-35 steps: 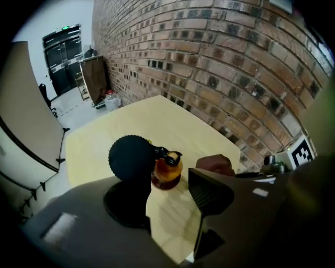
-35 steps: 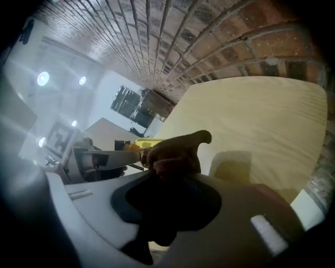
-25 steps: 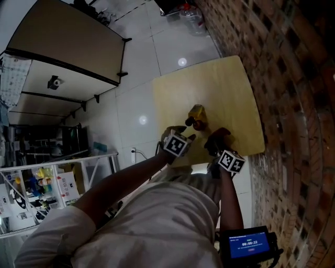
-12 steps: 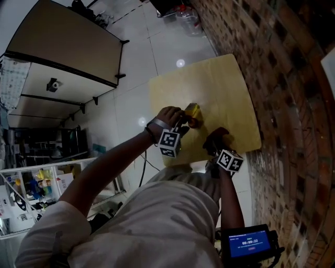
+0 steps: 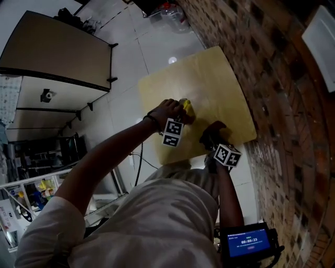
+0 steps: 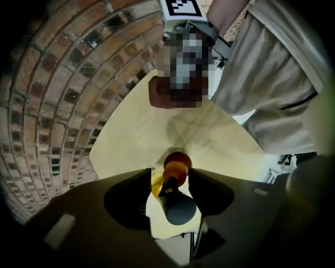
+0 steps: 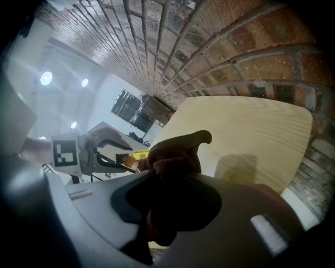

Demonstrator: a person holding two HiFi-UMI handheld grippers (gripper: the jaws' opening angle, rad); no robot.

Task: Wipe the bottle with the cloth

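Dark bottle cap (image 6: 178, 207): left gripper view only

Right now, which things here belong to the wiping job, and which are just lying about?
Job: bottle, cloth, wooden table under them.
Lying about: clear jug by the brick wall, second table, shelf rack.

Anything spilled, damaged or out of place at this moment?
Nothing stands out: the bottle is capped, the cloth is bunched in the right gripper, and the table shows no spill.
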